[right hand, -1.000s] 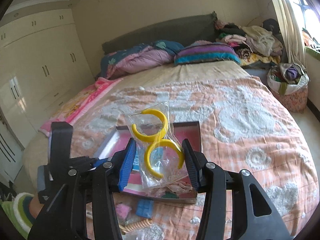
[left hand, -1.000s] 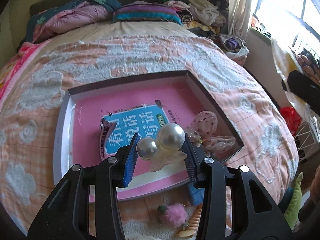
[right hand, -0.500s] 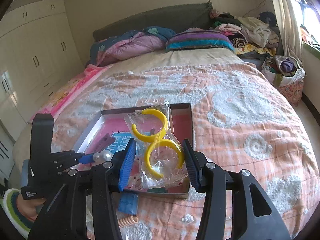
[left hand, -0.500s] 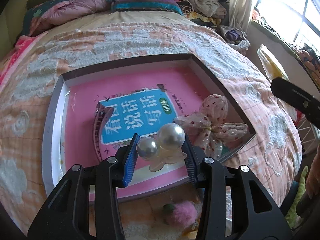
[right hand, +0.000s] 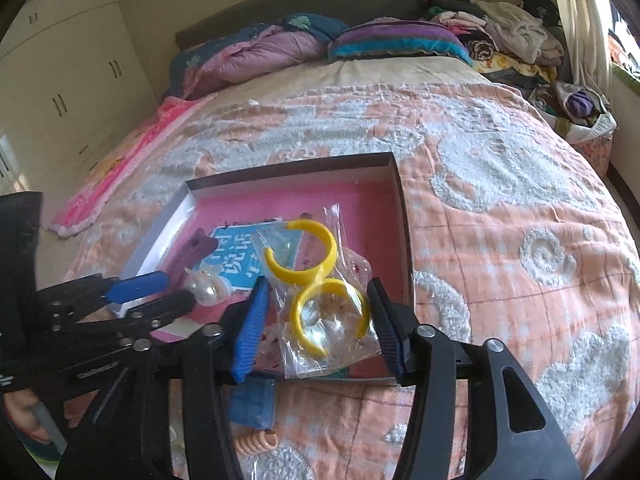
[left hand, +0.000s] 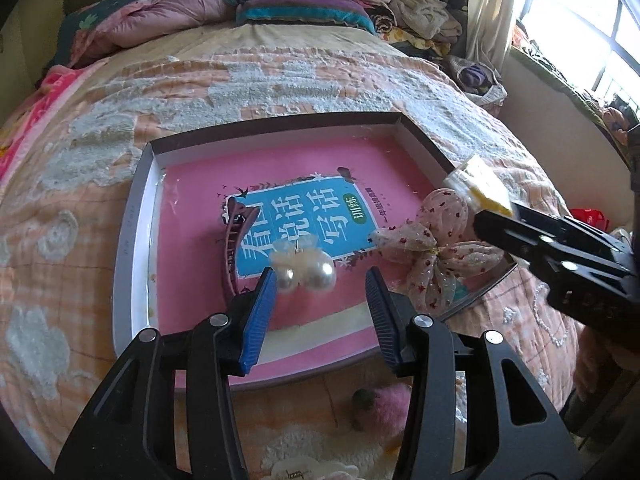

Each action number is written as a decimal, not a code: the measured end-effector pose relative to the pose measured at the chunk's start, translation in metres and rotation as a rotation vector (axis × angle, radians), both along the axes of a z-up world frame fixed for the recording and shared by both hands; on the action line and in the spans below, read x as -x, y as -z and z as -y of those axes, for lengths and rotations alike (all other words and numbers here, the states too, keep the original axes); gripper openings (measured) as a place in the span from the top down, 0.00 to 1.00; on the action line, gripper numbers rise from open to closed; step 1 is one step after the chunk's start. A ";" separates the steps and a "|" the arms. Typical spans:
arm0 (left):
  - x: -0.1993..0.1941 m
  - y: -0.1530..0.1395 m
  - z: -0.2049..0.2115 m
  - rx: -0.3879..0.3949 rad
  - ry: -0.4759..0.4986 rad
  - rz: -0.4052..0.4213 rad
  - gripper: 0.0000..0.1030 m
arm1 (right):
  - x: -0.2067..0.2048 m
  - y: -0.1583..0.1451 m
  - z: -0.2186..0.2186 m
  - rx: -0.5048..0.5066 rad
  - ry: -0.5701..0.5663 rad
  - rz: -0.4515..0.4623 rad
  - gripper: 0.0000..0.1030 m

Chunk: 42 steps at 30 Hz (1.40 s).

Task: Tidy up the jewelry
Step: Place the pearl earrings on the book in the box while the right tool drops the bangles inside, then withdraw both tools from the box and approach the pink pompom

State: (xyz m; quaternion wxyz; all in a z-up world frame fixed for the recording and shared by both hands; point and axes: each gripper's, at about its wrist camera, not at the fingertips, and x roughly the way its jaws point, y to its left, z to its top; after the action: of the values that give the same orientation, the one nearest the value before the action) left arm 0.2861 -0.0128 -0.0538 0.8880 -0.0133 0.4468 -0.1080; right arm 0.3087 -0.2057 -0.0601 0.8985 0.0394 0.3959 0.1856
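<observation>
A shallow box [left hand: 138, 200] with a pink floor lies on the bed. In it are a pearl hair clip [left hand: 304, 268], a purple claw clip [left hand: 236, 232] and a dotted fabric bow [left hand: 436, 248]. My left gripper [left hand: 320, 292] is open just above and behind the pearl clip, which lies loose in the box. My right gripper [right hand: 318, 320] is shut on a clear bag of yellow rings [right hand: 316, 280], held over the box's right side. The box [right hand: 404, 220], the pearl clip [right hand: 208, 288] and the left gripper [right hand: 160, 292] also show in the right wrist view.
A pink pompom [left hand: 384, 404] and a white clip [left hand: 308, 472] lie on the bed in front of the box. A blue clip [right hand: 254, 404] and an orange coil tie [right hand: 256, 442] lie there too. Pillows and piled clothes [right hand: 500, 28] are at the bed's head.
My left gripper opened and let go of the pearl clip, which now lies in the box. My right gripper moved down and closer over the box with the bag.
</observation>
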 end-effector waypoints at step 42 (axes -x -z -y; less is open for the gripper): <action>0.125 -0.123 0.013 0.034 -0.035 0.244 0.09 | 0.173 -0.146 0.074 -0.074 0.129 0.372 0.04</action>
State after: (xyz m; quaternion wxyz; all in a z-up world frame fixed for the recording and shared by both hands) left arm 0.1608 -0.0258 0.0691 0.9373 -0.0231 0.3330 -0.1007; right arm 0.1355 -0.2798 0.0860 0.9640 0.0627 0.2129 0.1462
